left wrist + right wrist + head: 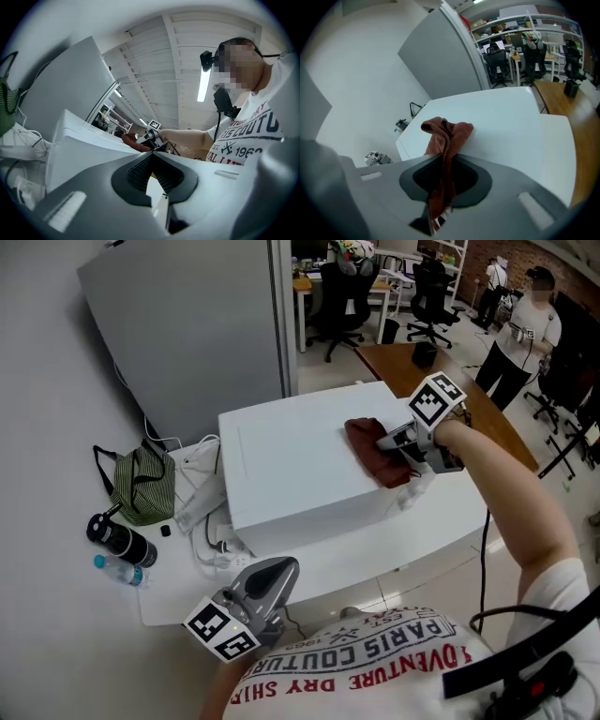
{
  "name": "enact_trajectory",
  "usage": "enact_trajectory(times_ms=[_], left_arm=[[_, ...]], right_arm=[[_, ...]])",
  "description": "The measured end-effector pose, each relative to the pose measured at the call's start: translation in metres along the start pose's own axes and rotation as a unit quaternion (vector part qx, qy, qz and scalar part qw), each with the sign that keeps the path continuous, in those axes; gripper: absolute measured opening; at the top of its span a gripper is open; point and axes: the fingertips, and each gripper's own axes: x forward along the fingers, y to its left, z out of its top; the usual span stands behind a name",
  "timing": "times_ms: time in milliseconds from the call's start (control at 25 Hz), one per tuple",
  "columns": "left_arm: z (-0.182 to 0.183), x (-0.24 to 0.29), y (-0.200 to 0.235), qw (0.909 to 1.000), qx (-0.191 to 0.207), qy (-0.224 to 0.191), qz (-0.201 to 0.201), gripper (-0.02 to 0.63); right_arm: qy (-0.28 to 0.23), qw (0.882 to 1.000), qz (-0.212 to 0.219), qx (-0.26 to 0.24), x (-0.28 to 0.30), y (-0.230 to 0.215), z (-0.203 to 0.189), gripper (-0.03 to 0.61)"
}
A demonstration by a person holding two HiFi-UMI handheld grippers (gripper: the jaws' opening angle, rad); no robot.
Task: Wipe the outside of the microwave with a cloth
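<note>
Rust-red terry cloth [446, 133] clamped in right gripper [443, 161], resting on white boxy microwave [291, 465].
Press cloth flat ahead of jaws, judging by bunching; left gripper [152, 171] closed, empty.

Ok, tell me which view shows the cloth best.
The right gripper view: the red-brown cloth fills the centre, clamped in the right hand-held gripper. The head view shows the cloth smaller on the microwave top; the left gripper view only a distant sliver.
</note>
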Motion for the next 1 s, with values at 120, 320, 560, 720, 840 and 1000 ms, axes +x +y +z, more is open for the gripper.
enact_trajectory(times_ms=[120,320,560,720,840,1000], left_arm=[[0.001,0.029,-0.008,0.9996,0.004,0.003,-0.029,0.006],[-0.003,0.063,-0.016,0.9981,0.016,0.028,-0.053,0.006],[-0.009,0.077,-0.013,0.9975,0.011,0.041,-0.057,0.006],[-0.005,0.070,-0.009,0.9982,0.014,0.035,-0.046,0.006],[-0.002,0.057,-0.006,0.9991,0.012,0.027,-0.032,0.006],[0.005,0.031,-0.002,0.9998,0.017,0.011,0.000,0.006]], right_arm=[[-0.010,1.000,-0.006,0.022,-0.031,-0.030,-0.009,0.046],[-0.021,0.999,-0.013,0.046,-0.069,-0.066,-0.029,0.046],[-0.037,0.998,0.012,0.047,-0.084,-0.072,-0.034,0.046],[-0.054,0.995,0.081,0.027,-0.088,-0.023,-0.004,0.046],[-0.060,0.994,0.093,-0.010,-0.086,0.012,0.030,0.046],[-0.069,0.987,0.113,-0.085,-0.060,0.067,0.084,0.046]])
